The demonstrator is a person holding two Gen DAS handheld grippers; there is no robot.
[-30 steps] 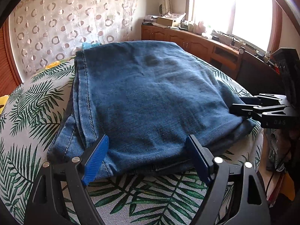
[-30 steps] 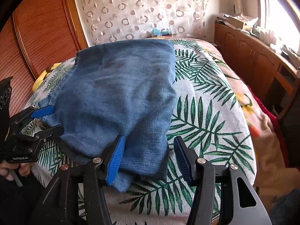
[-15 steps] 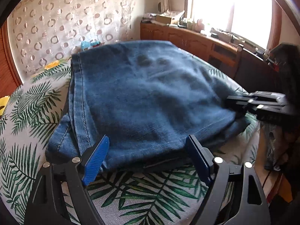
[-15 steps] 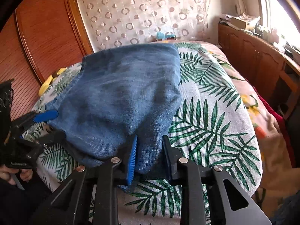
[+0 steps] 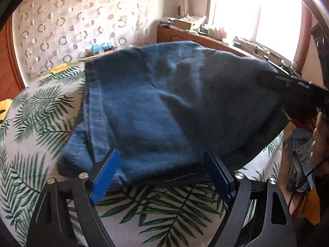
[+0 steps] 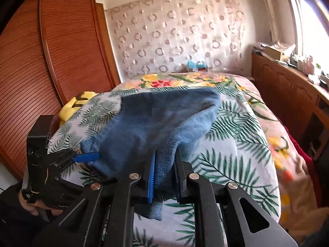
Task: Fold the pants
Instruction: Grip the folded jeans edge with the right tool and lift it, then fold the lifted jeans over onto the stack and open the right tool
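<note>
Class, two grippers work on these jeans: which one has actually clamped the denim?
The right gripper: its fingers are closed tight on a bunched corner of the jeans, lifting it. The left gripper stands wide open, its blue pads merely straddling the near edge.

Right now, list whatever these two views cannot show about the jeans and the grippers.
- Left wrist view: the jeans are motion-blurred; the number of folded layers is unreadable.
- Left wrist view: the right gripper tips are buried in raised denim.
- Right wrist view: the left gripper shows one blue pad; the other finger is hidden under the cloth.
- Right wrist view: the right gripper frame hides the bed's near edge.
</note>
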